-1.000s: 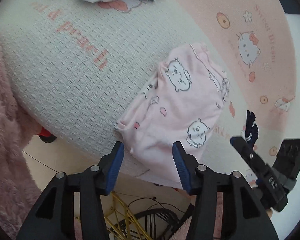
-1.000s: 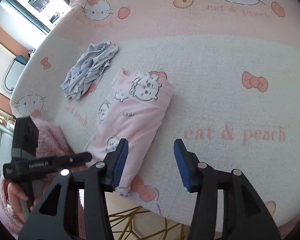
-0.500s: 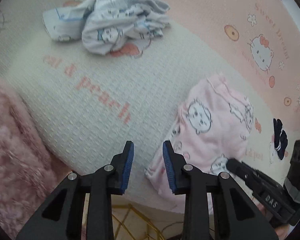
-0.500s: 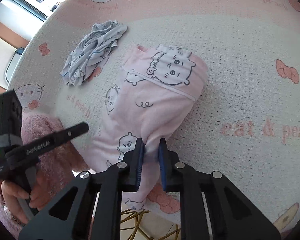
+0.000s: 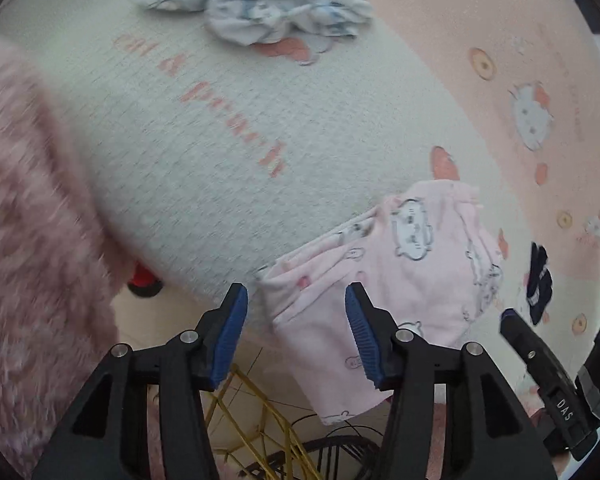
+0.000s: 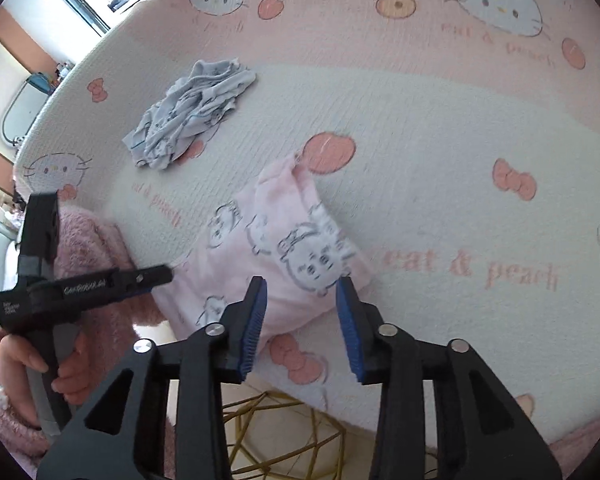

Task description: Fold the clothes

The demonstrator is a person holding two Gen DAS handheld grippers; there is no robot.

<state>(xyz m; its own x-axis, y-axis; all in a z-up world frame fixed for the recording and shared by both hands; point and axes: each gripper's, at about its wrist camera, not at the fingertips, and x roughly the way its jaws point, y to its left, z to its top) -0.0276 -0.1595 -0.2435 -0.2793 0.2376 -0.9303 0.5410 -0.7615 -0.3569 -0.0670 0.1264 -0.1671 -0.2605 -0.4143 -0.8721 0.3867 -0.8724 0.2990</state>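
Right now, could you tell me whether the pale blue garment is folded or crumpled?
Crumpled: the pale blue garment lies in a wrinkled, bunched heap on the bed cover, apart from the pink garment.

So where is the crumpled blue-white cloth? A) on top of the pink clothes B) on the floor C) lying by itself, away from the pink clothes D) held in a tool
C: the blue-white cloth lies alone on the cover, with bare cover between it and the pink clothes, and neither tool touches it.
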